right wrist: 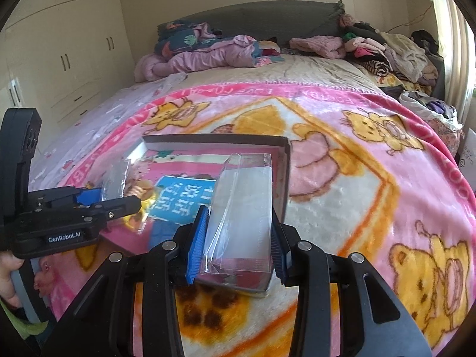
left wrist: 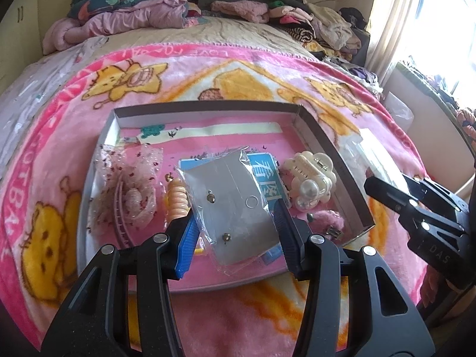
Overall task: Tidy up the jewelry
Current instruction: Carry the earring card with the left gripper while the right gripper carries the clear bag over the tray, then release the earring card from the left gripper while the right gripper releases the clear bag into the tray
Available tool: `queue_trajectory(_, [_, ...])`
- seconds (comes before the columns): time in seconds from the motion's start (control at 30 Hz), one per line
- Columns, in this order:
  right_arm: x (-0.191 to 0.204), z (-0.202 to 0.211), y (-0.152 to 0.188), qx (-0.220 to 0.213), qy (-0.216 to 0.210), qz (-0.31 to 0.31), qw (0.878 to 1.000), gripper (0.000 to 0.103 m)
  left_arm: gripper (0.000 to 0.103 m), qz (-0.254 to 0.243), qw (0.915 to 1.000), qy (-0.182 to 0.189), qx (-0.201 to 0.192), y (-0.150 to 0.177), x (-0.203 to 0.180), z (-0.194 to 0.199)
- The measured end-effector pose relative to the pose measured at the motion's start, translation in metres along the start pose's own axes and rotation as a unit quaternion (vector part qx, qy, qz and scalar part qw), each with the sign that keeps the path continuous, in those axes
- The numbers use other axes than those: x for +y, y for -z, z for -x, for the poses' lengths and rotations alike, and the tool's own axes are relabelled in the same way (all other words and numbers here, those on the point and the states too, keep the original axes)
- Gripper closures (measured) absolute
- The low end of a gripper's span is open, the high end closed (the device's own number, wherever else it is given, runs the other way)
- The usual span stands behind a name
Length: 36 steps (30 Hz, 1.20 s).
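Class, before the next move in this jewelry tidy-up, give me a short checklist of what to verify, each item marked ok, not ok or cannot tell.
1. Left gripper grips the earring packet: ok, both pads on its edges.
2. Right gripper grips the clear box: ok.
3. Clear box open to take the packet: cannot tell.
4. Earrings still on their card: ok, two studs show.
5. Grippers apart: ok.
6. Tray lies flat on the blanket: ok.

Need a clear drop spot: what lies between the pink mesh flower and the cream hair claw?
Left wrist view: a peach coil hair tie and the earring packet held there.
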State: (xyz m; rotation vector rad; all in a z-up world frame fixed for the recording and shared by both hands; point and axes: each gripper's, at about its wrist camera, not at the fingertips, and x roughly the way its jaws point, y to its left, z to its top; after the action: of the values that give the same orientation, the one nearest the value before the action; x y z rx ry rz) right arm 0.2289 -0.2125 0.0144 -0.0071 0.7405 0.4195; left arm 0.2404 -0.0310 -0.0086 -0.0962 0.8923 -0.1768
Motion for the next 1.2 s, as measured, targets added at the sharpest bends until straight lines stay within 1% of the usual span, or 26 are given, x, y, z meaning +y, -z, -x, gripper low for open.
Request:
queue_trajectory(0.13, [-0.006, -0.012, 0.002, 0.009, 0.011, -0.007, 1.0, 0.066, 0.063, -0.001, 1.0, 0.004, 0.009, 0.001, 0.0, -0.012])
queue_trajectory(0.4, [-0.011, -0.032, 0.007, 0.023, 0.019, -0.016, 0.999, 0.066, 0.063, -0.001, 0.9997, 0.008, 0.021, 0.0, 0.004, -0.03])
queue_trajectory(0.7, [-0.004, -0.044, 0.012, 0.042, 0.011, -0.009, 0.999, 0.066, 0.063, -0.002, 0.9995, 0.009, 0.031, -0.001, 0.008, -0.042])
queue_trajectory(1.07, [0.008, -0.047, 0.018, 0.06, -0.007, -0.005, 0.998, 0.064, 0.062, -0.003, 0.9995, 0.008, 0.031, -0.002, 0.009, -0.043])
queue_trajectory(1.1, [0.009, -0.047, 0.018, 0.061, -0.006, -0.004, 0.998, 0.061, 0.061, -0.003, 0.9995, 0.008, 0.031, -0.001, 0.009, -0.043])
queue_trajectory(1.13, [0.01, -0.046, 0.018, 0.062, -0.007, -0.005, 0.998, 0.055, 0.056, -0.004, 0.9995, 0.008, 0.03, -0.001, 0.009, -0.042])
queue_trajectory(1.17, [0.01, -0.044, 0.018, 0.062, -0.009, -0.007, 0.998, 0.051, 0.053, -0.004, 0.9995, 0.008, 0.029, -0.001, 0.008, -0.041])
queue_trajectory(1.2, [0.01, -0.042, 0.018, 0.06, -0.007, -0.007, 0.998, 0.044, 0.05, -0.005, 0.9996, 0.007, 0.027, -0.001, 0.008, -0.039])
